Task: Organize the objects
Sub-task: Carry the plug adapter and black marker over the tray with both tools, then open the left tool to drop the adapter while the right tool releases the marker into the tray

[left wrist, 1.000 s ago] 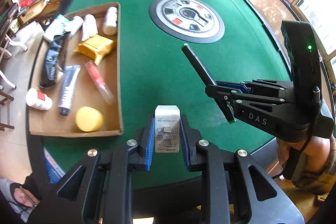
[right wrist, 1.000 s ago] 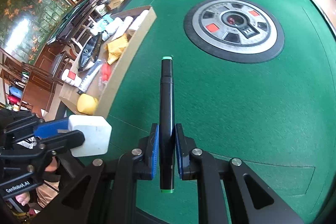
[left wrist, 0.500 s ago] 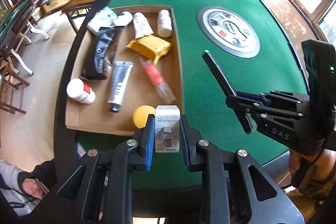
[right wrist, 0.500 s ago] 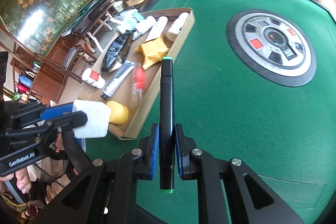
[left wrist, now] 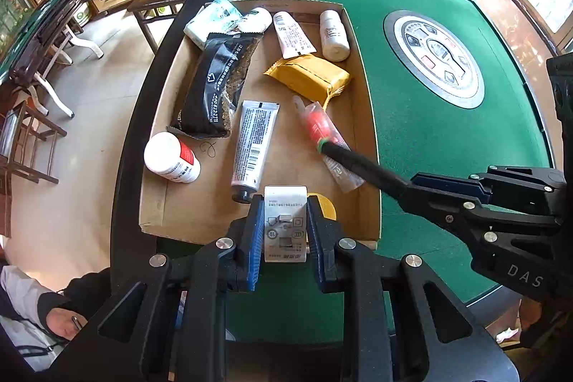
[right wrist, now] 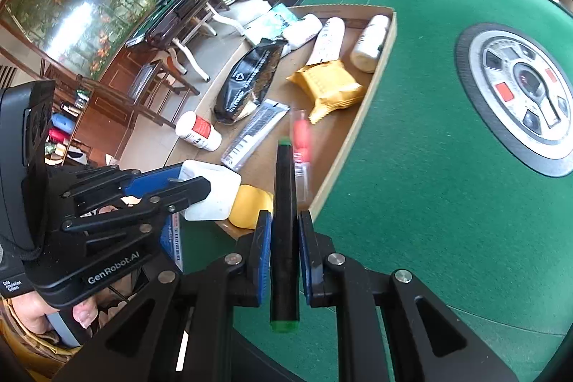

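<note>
My left gripper [left wrist: 285, 231] is shut on a small white box [left wrist: 285, 222] with printed symbols, held over the near edge of the cardboard tray [left wrist: 157, 117]. The same white box [right wrist: 211, 192] and left gripper [right wrist: 186, 183] show at the left of the right wrist view. My right gripper [right wrist: 284, 238] is shut on a black marker [right wrist: 284, 231] with green ends; the marker [left wrist: 361, 163] points over the tray's right wall toward a clear-wrapped red item [left wrist: 320, 131]. A yellow round thing [right wrist: 250, 206] lies in the tray's near corner, partly hidden.
The tray on the green table [left wrist: 429, 138] holds a black packet [left wrist: 218, 81], grey tube [left wrist: 254, 145], white bottle with red label [left wrist: 172, 158], yellow packet [left wrist: 311, 76] and white tubes. A round control panel [left wrist: 435, 58] sits mid-table. A person's hand [right wrist: 39, 314] grips the left tool.
Both grippers have moved left from over the green felt to the tray, each keeping its grip. The marker tip now reaches over the tray; the white box hangs over its near edge.
</note>
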